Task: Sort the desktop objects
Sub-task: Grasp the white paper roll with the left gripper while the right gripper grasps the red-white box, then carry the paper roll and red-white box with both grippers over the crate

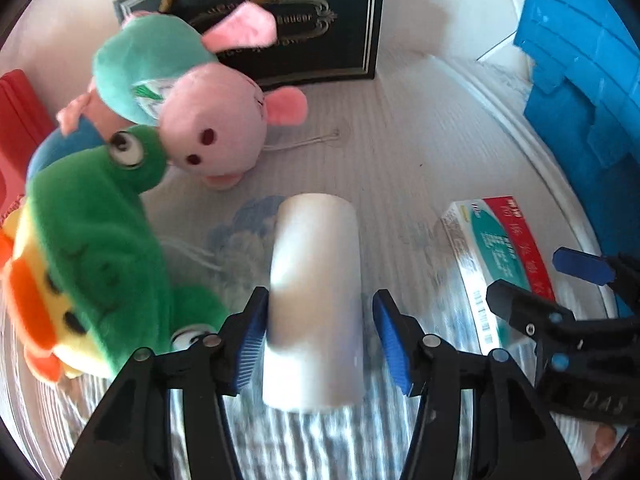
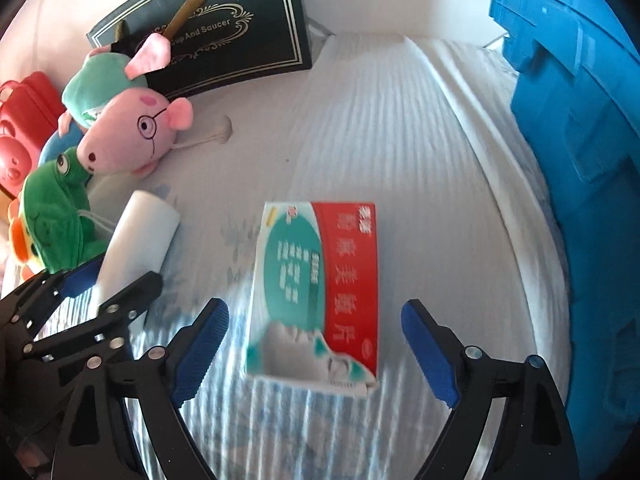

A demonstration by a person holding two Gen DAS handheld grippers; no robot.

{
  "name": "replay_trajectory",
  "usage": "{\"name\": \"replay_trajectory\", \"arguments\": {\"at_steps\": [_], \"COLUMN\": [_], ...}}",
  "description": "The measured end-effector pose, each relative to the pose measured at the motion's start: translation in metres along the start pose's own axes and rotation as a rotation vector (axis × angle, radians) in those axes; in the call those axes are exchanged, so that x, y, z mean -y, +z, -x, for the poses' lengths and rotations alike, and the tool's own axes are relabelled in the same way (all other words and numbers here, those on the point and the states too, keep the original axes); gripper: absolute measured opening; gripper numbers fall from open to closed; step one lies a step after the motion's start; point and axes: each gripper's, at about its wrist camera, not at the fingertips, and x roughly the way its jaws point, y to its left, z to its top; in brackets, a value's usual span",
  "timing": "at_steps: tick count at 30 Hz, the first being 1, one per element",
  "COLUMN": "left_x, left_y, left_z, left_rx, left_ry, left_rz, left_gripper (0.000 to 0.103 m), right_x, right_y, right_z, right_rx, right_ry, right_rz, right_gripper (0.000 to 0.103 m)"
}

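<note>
Two hand-held grippers spread | left (image 1: 318, 336) straddles roll (image 1: 316, 300) | right (image 2: 316, 354) straddles blurred box (image 2: 320, 288)

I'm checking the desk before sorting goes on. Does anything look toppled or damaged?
The white cylinder lies on its side between the left claw's open pads, and the pink pig plush is slumped over. The medicine box lies flat. No damage shows.

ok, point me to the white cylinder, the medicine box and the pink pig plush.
white cylinder (image 1: 316, 300), left wrist view, middle of its side
medicine box (image 2: 344, 280), right wrist view, red band on top face
pink pig plush (image 2: 120, 136), right wrist view, its cheek
</note>
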Motion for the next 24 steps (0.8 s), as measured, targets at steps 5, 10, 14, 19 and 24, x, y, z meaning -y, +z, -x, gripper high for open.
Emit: {"name": "replay_trajectory", "arguments": {"at_steps": [5, 10, 14, 19, 24], "left_x": [-0.004, -0.001, -0.003, -0.009, -0.011], "left_y": [-0.003, -0.014, -0.021, -0.032, -0.051], "left_z": [-0.006, 0.011, 0.056, 0.137, 0.222], "left_rx": [-0.014, 0.009, 0.076, 0.228, 0.376], "left_ry": [-0.008, 0.002, 0.011, 0.035, 0.041], "left_rz": [0.033, 0.017, 0.028, 0.043, 0.063], "left_gripper": [0.045, 0.045, 0.045, 0.045, 0.045], "right_x": [-0.002, -0.010, -0.018, -0.038, -0.058], "right_y": [0.004, -0.002, -0.010, -0.022, -0.042], "right_z": [-0.018, -0.011, 0.036, 0.119, 0.208], "right_rx": [-0.027, -0.010, 0.076, 0.233, 0.399], "right_ry": [0.000, -0.009, 0.000, 0.005, -0.009], "right_rz": [0.005, 0.024, 0.031, 0.065, 0.118], "right_gripper": [0.082, 0.072, 0.072, 0.072, 0.072]}}
